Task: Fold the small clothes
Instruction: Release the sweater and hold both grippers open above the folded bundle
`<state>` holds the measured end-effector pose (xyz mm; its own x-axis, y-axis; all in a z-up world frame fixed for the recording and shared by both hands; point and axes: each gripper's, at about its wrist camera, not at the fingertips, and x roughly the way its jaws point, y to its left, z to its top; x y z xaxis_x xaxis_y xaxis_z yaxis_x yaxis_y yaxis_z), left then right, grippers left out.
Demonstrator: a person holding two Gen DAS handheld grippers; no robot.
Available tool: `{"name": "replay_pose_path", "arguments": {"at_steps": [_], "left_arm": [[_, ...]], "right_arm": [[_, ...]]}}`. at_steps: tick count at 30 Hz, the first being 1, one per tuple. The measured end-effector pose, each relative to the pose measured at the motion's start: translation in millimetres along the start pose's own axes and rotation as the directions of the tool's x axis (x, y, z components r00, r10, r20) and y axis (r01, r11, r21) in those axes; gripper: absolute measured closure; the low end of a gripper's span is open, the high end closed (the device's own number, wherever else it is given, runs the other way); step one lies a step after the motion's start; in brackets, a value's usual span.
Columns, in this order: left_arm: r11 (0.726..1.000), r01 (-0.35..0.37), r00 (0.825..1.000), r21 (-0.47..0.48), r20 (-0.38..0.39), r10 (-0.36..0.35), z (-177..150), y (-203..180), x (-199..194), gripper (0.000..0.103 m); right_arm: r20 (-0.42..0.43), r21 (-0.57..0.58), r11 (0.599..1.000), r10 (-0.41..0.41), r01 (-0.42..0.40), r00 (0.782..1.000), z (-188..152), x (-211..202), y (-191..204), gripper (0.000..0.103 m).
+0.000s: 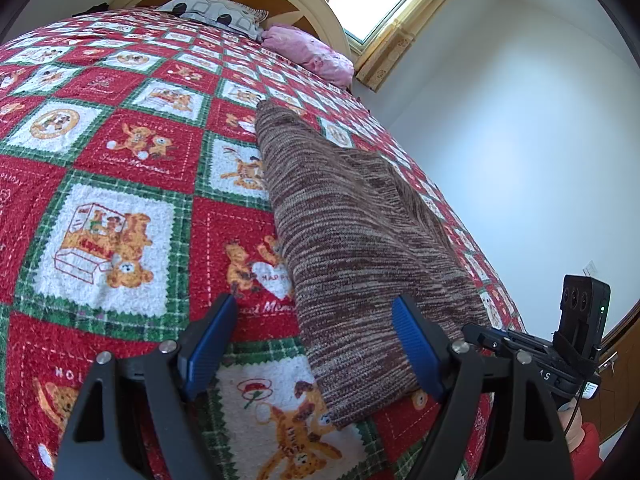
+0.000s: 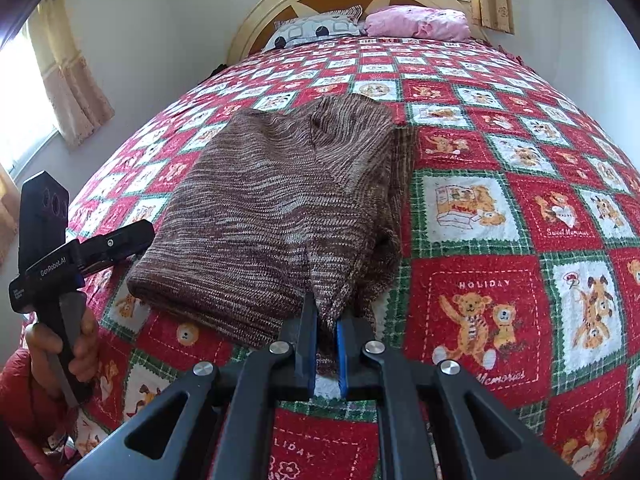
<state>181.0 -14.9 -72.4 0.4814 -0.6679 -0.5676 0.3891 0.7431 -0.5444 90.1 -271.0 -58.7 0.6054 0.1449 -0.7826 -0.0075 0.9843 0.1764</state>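
The sweater's (image 2: pixel 276 208) near corner vanishes between the closed jaws. Beneath the sweater, the bedspread (image 2: pixel 500 208) is hidden. Frame edges crop the bed.

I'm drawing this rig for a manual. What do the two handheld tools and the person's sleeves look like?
Both tools have black angular arms with silver rivets and ribbed blue pads. Each carries a black camera block on top; one body reads "GenRobot.AI". The sleeves are red.
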Motion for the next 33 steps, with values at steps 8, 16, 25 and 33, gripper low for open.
{"name": "replay_pose_path", "arguments": {"at_steps": [8, 16, 25, 33], "left_arm": [[1.0, 0.0, 1.0, 0.0, 0.0, 0.0, -0.3, -0.7, 0.4, 0.02], [1.0, 0.0, 1.0, 0.0, -0.001, 0.0, -0.3, -0.7, 0.5, 0.02], [1.0, 0.0, 1.0, 0.0, -0.001, 0.0, -0.3, -0.7, 0.7, 0.02], [1.0, -0.004, 1.0, 0.005, -0.004, 0.004, -0.9, -3.2, 2.5, 0.018]], "right_arm": [[0.014, 0.022, 1.0, 0.017, -0.017, 1.0, -0.4, 0.2, -3.9, 0.095], [0.033, 0.018, 1.0, 0.016, -0.017, 0.999, -2.3, -1.8, -4.6, 0.095], [0.064, 0.043, 0.999, 0.031, -0.034, 0.997, -2.9, -8.2, -8.2, 0.093], [0.124, 0.014, 1.0, 0.005, -0.007, 0.992, -0.1, -24.7, -1.8, 0.092]]}}
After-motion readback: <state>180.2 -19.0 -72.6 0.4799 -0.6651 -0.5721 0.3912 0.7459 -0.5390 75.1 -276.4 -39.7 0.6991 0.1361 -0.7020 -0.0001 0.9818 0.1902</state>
